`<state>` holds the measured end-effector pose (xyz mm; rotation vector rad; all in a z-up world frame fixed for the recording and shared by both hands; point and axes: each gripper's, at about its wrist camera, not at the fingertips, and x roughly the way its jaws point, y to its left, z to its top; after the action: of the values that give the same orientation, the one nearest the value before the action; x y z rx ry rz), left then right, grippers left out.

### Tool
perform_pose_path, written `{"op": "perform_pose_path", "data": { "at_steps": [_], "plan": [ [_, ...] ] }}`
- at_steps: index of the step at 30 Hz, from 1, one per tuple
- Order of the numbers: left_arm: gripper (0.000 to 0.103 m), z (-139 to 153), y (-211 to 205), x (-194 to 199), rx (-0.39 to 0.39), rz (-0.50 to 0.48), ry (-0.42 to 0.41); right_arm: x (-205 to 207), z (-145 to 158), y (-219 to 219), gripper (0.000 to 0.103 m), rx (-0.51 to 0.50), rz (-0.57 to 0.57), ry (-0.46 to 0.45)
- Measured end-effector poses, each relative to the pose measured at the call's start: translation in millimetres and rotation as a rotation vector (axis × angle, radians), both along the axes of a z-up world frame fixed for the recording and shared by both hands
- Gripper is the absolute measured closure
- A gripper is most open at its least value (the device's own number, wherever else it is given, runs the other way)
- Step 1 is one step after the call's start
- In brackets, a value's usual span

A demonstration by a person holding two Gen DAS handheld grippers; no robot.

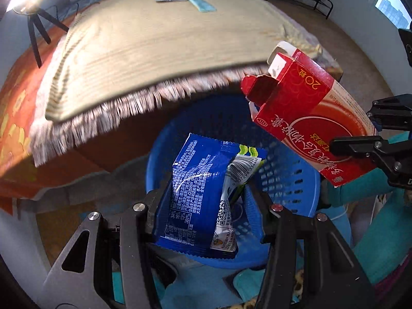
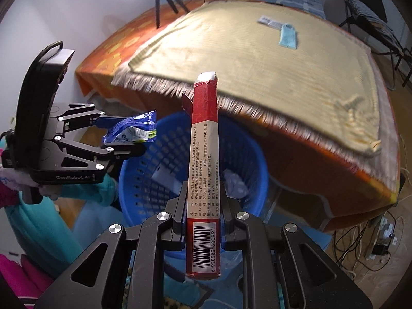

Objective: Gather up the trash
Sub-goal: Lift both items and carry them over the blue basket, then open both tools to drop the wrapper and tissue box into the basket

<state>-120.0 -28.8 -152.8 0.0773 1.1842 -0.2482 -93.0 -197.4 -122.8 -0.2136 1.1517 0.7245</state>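
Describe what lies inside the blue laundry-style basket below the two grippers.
Inside the blue basket lie a pale flat packet and a crumpled white wrapper. The held red box hides part of the floor.

Quick tally: two grippers, the left gripper (image 1: pixel 206 193) and the right gripper (image 2: pixel 203 206), each carrying something. One blue wrapper (image 1: pixel 195 193), one red box (image 2: pixel 204 170). One blue basket (image 2: pixel 247 154) below, with two pale scraps (image 2: pixel 235 182) inside, at about six and seven o'clock. Up on the one fringed mat (image 1: pixel 159 41), two flat packets (image 2: pixel 288 36) at one o'clock. One black tripod (image 1: pixel 38 33).
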Motion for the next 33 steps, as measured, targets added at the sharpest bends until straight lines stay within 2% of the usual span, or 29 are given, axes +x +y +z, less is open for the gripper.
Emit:
{"op": "perform_pose_path", "data": {
  "at_steps": [10,28,30,32,33],
  "plan": [
    [0.05,-15.5,-4.3,-5.5,0.017,-0.019,0.04,-8.5,-19.1,11.5,0.087,-0.027,0.019,0.033],
    [0.049,-24.4,-9.8,0.8,0.031,-0.022,0.066,-7.6,-22.1,16.1,0.086,-0.043,0.02,0.034],
    [0.048,-24.7,-8.9,1.5,0.032,-0.018,0.067,-7.6,-21.4,16.3,0.082,-0.051,0.016,0.026],
    [0.048,-25.1,-7.3,1.9,0.03,-0.014,0.068,-7.7,-20.6,16.2,0.068,-0.054,0.013,0.019],
    [0.048,-24.8,-6.2,1.6,0.029,-0.013,0.069,-8.0,-20.0,16.3,0.066,-0.056,0.013,0.012]
  ]
}}
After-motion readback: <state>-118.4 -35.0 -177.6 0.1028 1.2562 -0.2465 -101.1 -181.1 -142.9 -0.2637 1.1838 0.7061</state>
